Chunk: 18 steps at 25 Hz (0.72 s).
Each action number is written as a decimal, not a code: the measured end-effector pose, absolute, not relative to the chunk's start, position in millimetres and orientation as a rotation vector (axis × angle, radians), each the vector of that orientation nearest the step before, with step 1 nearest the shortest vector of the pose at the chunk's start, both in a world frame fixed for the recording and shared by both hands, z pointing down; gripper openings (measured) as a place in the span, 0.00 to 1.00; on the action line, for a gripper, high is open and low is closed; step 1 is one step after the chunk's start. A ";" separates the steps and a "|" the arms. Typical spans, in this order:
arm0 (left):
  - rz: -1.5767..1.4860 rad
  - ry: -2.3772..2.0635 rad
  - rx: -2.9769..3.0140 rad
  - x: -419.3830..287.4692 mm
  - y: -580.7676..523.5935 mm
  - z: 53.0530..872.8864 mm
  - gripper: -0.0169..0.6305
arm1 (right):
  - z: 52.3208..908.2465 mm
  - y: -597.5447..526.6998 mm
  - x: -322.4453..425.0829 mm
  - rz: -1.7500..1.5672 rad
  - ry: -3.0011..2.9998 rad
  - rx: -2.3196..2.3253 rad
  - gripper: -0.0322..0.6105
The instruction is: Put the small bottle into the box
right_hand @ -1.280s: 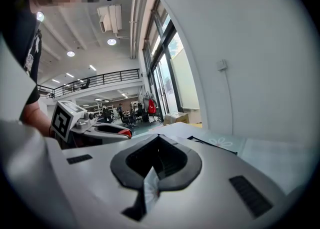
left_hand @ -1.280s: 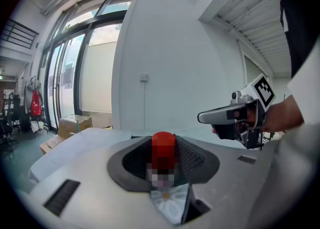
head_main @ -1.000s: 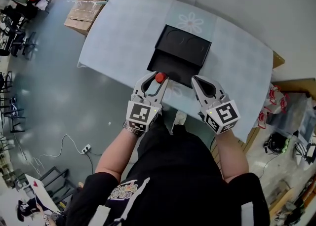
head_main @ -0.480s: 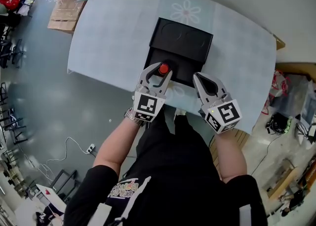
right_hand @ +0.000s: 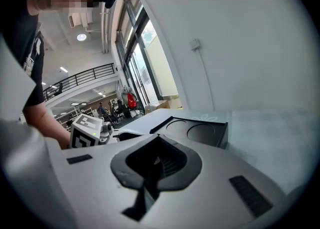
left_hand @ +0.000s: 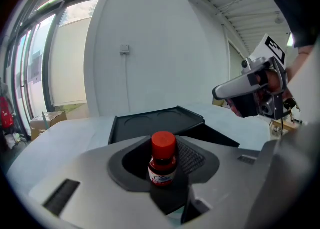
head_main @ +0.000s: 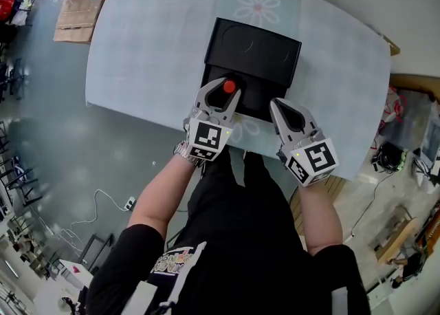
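A small bottle (left_hand: 162, 159) with a red cap (head_main: 229, 87) stands upright between the jaws of my left gripper (head_main: 221, 96), which is shut on it. In the head view it hangs over the near part of the open black box (head_main: 256, 66). The box lid (left_hand: 155, 122) lies open behind, with two round recesses. My right gripper (head_main: 283, 115) is shut and holds nothing, near the table's front edge to the right of the box. The left gripper view shows the right gripper (left_hand: 250, 89) at the upper right.
The pale blue tablecloth (head_main: 151, 45) has a flower print (head_main: 257, 4) beyond the box. Cardboard boxes (head_main: 75, 4) lie on the floor at the far left. Clutter stands on the floor at the right (head_main: 405, 142).
My left gripper has carried the bottle forward from the table's front edge to above the box. The right gripper has hardly moved.
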<state>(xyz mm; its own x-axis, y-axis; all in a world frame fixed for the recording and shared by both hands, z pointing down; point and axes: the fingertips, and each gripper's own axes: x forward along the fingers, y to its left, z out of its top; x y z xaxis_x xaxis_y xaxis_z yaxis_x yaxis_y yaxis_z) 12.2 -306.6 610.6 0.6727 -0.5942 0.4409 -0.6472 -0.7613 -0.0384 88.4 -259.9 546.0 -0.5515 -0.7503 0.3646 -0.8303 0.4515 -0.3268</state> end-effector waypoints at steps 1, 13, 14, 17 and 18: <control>0.661 -1.027 2.762 12.1 -307.5 612.7 0.26 | 547.7 -261.1 88.1 0.719 -2.528 1.394 0.06; 0.647 -1.047 2.777 11.4 -311.9 616.4 0.26 | 554.4 -270.8 82.7 0.742 -2.538 1.381 0.06; 0.654 -1.053 2.776 11.0 -311.7 616.7 0.26 | 553.6 -270.6 82.4 0.740 -2.541 1.378 0.06; 0.699 -1.090 2.759 7.9 -309.9 620.9 0.27 | 551.2 -269.2 82.3 0.733 -2.548 1.369 0.06; 0.707 -1.101 2.755 7.5 -309.2 621.8 0.27 | 550.5 -268.4 82.7 0.732 -2.551 1.367 0.06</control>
<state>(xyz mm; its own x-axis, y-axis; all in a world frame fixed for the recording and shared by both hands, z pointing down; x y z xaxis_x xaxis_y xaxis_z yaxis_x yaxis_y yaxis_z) 7.5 -309.2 621.8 0.6325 -0.6297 0.4510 -0.6723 -0.7355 -0.0840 82.7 -268.4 550.5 -0.5708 -0.7398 0.3563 -0.8162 0.4636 -0.3449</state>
